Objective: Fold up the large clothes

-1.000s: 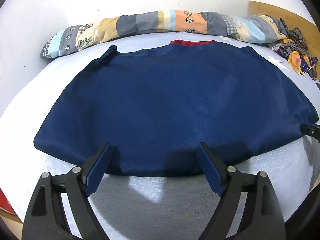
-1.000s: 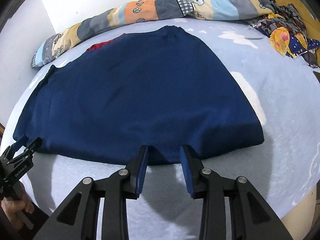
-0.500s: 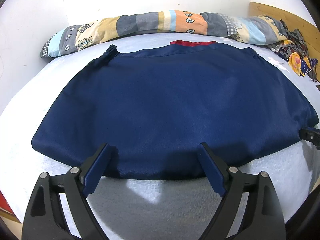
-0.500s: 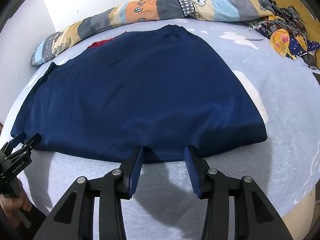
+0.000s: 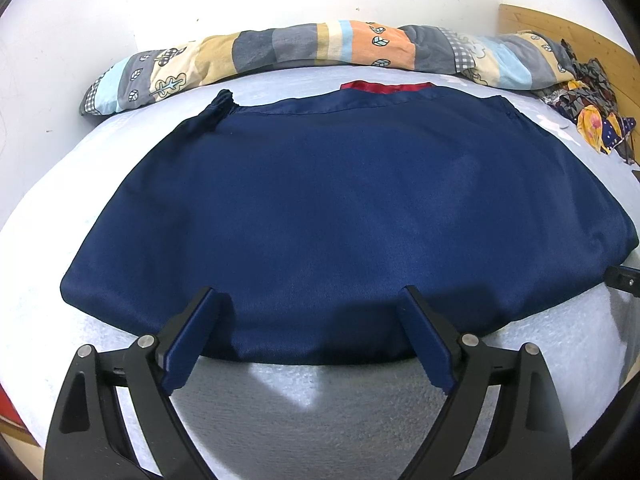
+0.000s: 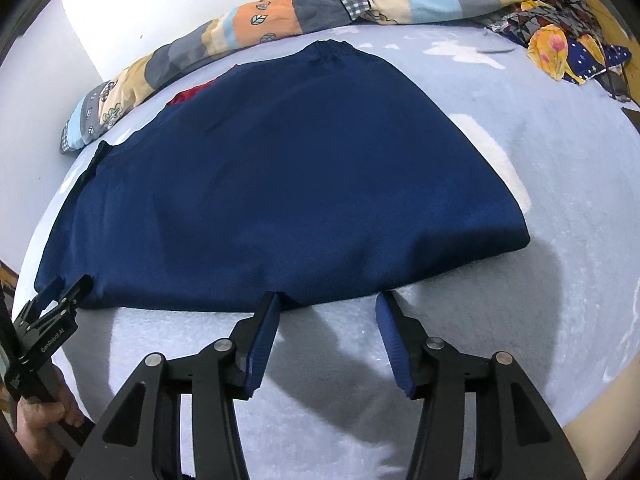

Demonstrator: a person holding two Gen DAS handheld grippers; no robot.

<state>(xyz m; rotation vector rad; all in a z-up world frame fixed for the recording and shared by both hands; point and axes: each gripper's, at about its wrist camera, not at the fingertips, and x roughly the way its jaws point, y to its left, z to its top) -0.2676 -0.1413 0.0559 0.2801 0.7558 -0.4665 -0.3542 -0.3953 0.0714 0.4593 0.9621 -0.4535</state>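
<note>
A large navy blue garment (image 5: 344,216) lies folded flat on the pale bed, with a strip of red lining (image 5: 384,86) showing at its far edge. It also fills the right wrist view (image 6: 280,184). My left gripper (image 5: 310,300) is open wide, its fingertips over the garment's near edge, holding nothing. It shows at the left of the right wrist view (image 6: 60,292). My right gripper (image 6: 328,300) is open and empty at the near edge of the garment; its tip shows in the left wrist view (image 5: 622,282).
A long patchwork bolster (image 5: 320,56) lies along the white wall behind the garment. A pile of patterned clothes (image 6: 568,40) sits at the far right by a wooden headboard (image 5: 560,36). The bed sheet (image 6: 540,128) is bare to the right of the garment.
My right gripper has opened wider and drawn back a little from the garment's edge. My left gripper has stayed open and nearly still. The garment has not moved.
</note>
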